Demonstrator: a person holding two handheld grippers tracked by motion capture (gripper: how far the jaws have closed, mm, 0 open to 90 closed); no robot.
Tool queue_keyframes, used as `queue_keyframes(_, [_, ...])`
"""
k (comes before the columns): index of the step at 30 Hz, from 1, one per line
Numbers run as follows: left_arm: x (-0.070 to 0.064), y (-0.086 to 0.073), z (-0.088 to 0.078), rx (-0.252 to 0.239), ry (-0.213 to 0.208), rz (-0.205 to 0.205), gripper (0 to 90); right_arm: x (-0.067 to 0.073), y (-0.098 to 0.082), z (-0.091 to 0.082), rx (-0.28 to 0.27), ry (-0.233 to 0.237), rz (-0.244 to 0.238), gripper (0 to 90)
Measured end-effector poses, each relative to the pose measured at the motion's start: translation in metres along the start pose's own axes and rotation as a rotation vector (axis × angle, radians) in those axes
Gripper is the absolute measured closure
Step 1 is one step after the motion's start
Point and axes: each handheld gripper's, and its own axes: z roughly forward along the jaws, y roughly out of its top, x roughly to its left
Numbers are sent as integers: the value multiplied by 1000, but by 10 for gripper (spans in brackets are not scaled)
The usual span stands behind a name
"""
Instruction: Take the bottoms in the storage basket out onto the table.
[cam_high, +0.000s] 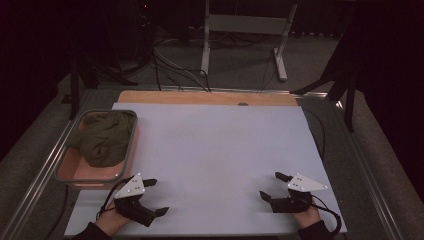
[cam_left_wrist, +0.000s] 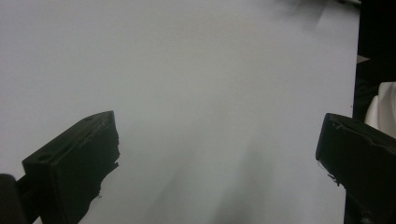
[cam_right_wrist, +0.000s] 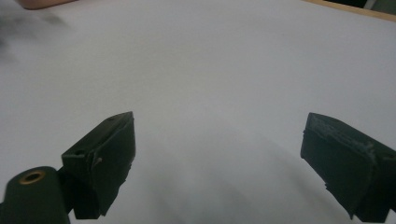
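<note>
High view: an olive cloth (cam_high: 106, 137) lies crumpled in a tray (cam_high: 131, 150) at 10 o'clock; the left gripper (cam_high: 156, 197) at 7 and the right gripper (cam_high: 272, 186) at 5 rest on the white mat (cam_high: 220, 150), jaws spread, empty. Left gripper view: jaws wide apart over bare mat. Right gripper view: likewise. The cloth is probably light, limp and non-fragile; pinch a raised fold.
</note>
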Motion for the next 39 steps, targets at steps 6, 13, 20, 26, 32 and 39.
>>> queue_keyframes(6, [-3,1,1,23,-11,8,3,1,2,0,-11,3,-1,102])
queue_keyframes(13, [-3,6,3,53,-43,-25,3,2,4,0,-20,8,-6,102])
queue_keyframes(20, [-3,8,9,105,-54,-18,3,5,5,0,-33,12,-9,103])
queue_keyframes(26, [-4,12,12,129,-76,-19,3,7,7,-1,-47,15,-11,103])
queue_keyframes(32, [-7,21,9,148,-103,0,3,8,8,-2,-51,12,-10,103])
queue_keyframes(39, [-10,32,3,152,-133,25,3,10,10,-3,-61,9,-5,103])
